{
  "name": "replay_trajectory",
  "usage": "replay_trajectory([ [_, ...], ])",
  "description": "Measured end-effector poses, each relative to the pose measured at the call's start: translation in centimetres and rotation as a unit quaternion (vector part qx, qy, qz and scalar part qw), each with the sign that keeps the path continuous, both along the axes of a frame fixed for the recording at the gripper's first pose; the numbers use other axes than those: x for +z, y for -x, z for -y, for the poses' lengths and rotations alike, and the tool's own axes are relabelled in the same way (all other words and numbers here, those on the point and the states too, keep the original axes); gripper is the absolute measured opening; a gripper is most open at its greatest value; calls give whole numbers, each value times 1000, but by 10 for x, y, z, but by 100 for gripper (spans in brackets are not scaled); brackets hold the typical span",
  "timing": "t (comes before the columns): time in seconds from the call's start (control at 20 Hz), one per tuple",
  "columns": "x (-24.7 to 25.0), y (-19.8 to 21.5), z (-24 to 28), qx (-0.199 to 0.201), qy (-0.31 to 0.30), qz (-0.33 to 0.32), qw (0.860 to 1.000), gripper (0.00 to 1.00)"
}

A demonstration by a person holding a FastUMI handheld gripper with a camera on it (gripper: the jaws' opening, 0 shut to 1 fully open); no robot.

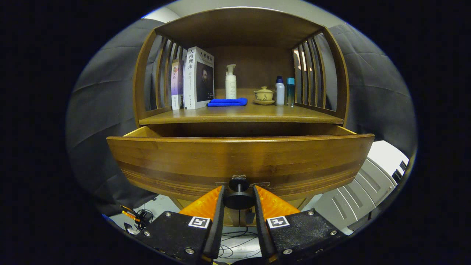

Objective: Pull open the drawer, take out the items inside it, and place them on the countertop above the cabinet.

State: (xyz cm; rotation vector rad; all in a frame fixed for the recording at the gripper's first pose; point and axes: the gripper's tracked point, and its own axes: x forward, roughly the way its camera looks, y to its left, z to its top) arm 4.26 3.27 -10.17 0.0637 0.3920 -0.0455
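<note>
A wooden cabinet has its drawer [239, 158] pulled out toward me. The drawer's dark round knob [238, 198] sits between my two fingers, and my gripper [238, 195] is shut on it, both fingers pressed against its sides. The tall drawer front hides whatever lies inside. Above the drawer is the countertop [239, 113], a wooden shelf under a curved roof with slatted sides.
On the countertop stand books [197, 78] at the left, a white pump bottle [230, 82] behind a folded blue cloth [227, 102], a lidded tea bowl [264, 95], and two small bottles [284, 91] at the right. Cables lie on the floor below.
</note>
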Motion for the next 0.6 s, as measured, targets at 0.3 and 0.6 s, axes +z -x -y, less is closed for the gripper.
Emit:
replay_trajectory([
  [0.3,-5,25,-1,-2,0,-18,1000,42],
  [0.6,-4,49,-5,-1,-4,-23,1000,42],
])
